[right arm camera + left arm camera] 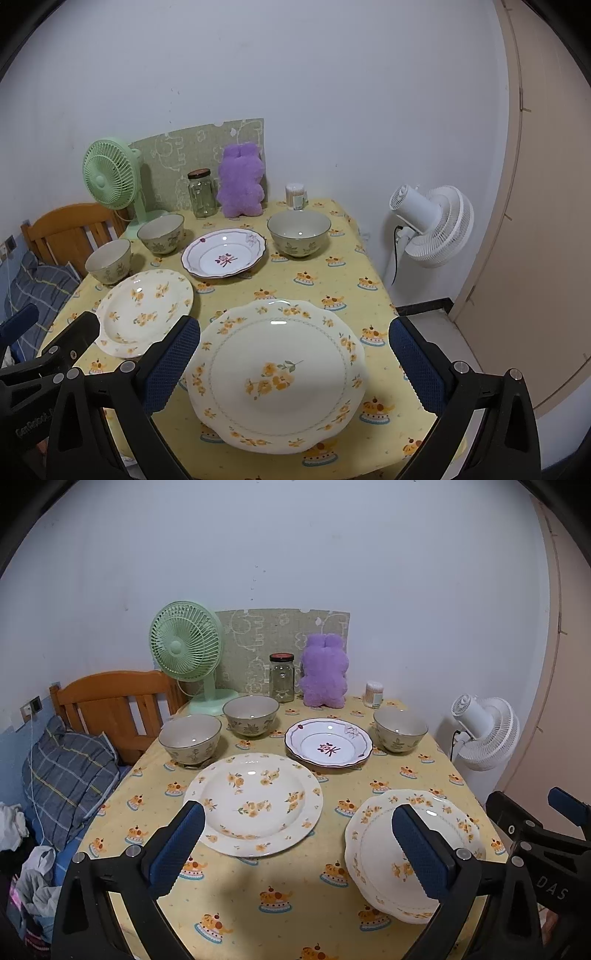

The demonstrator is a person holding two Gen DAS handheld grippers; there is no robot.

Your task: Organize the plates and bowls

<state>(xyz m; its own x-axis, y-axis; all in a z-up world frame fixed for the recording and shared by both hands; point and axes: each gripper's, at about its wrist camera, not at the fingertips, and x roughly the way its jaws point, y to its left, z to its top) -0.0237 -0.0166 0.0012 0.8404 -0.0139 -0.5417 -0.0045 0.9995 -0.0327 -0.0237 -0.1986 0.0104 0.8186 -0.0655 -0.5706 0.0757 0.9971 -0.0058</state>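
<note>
Yellow cake-print tablecloth (pixel 325 280) under a pale wall. Largest, a scalloped floral plate (pixel 275 373) at lower centre of the right view. Round floral plate (pixel 253 803) mid-frame of the left view. Purple-rimmed plate (pixel 328 742) and three bowls (pixel 251 714) behind. Left gripper (pixel 297 849) and right gripper (pixel 293 363) tilted downward, spread wide, holding nothing.
</note>
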